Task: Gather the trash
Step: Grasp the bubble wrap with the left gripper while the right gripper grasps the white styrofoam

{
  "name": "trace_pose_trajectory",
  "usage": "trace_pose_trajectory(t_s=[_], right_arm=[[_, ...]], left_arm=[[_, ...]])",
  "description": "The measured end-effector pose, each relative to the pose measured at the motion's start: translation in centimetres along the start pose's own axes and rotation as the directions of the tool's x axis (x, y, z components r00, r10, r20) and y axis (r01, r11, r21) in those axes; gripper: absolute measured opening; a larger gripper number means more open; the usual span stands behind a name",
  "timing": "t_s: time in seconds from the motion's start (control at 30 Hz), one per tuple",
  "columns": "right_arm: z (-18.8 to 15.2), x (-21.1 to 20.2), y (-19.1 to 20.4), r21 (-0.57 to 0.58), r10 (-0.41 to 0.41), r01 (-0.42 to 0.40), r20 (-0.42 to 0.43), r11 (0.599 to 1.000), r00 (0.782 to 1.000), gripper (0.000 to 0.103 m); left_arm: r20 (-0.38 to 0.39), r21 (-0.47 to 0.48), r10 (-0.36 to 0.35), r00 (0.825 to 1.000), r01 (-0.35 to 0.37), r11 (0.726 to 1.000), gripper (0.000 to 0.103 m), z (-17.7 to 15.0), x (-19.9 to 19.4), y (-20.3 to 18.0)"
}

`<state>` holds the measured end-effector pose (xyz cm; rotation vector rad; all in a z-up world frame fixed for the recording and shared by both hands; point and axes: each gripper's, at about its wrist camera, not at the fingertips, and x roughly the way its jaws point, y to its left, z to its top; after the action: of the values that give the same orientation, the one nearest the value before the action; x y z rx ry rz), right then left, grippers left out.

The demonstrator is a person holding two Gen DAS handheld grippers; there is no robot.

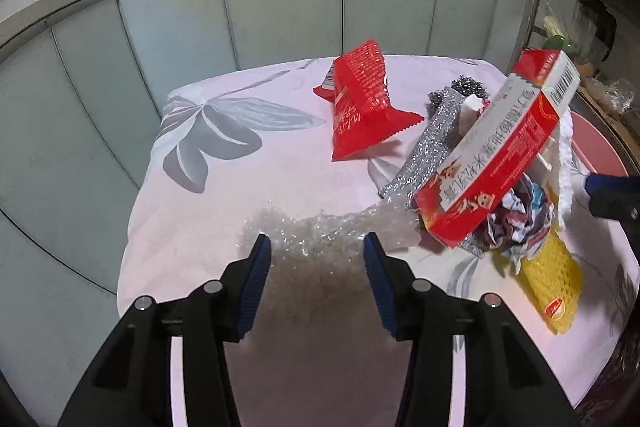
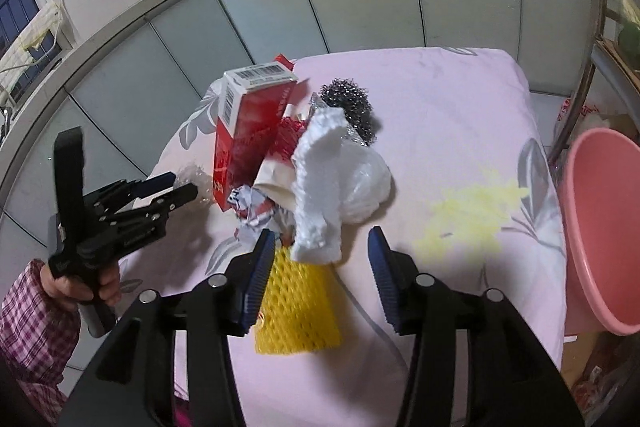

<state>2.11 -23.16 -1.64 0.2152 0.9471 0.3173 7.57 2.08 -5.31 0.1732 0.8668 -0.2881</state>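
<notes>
The left tool (image 1: 316,247) is held apart around crinkled clear plastic wrap (image 1: 320,231); the right tool (image 2: 322,241) is apart, empty, above a yellow foam net sleeve (image 2: 298,303). Trash is heaped at twelve o'clock on the pink floral tabletop (image 2: 460,115), a pink plastic basin (image 2: 600,227) at three o'clock. Slippery wrap may escape, and the leaning red cardboard box (image 2: 248,131) could be toppled. Items beneath it are hidden.

A matt pink cloth (image 2: 440,115) with grey flowers covers the worktop. On it lie a glossy red cardboard box (image 2: 248,143), crinkled clear plastic film (image 1: 316,231), a wiry steel scourer (image 2: 348,103), white foam (image 2: 320,179) and yellow foam netting (image 2: 296,307). The pink basin (image 2: 600,227) looks like smooth plastic.
</notes>
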Motion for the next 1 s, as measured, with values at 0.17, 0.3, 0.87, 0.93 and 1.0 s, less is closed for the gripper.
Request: trace_pose_trajectory(t_s=[0.17,0.3,0.87,0.93,1.0], right_arm=[[0.3,1.1,0.6,-0.007,-0.013,0.013,-0.009,1.000,1.000,0.049],[0.3,1.7,0.6,0.004,-0.023,0.023,-0.009,1.000,1.000,0.049],[0.5,3.1,-1.2,0.076,-0.029,0.028,0.009,0.997,1.000,0.027],[0.3,2.6,-1.5,0.079,-0.022,0.020,0.023,0.997,0.999,0.026],[0.1,1.7,-1.7,0.078,-0.016,0.013,0.039,0.997,0.999,0.026]], left_arm=[[0.033,-0.004,-0.017,0.999,0.017,1.000,0.033,-0.7,-0.7,0.3],[0.055,-0.039,-0.035,0.998,0.037,0.999,0.026,-0.8,-1.6,0.7],[0.157,-0.064,-0.099,0.983,0.110,0.992,0.023,-0.5,-6.5,-0.1],[0.166,-0.064,-0.109,0.980,0.121,0.991,0.023,-0.2,-6.9,-0.5],[0.176,-0.060,-0.122,0.977,0.134,0.989,0.023,0.1,-7.3,-1.0]])
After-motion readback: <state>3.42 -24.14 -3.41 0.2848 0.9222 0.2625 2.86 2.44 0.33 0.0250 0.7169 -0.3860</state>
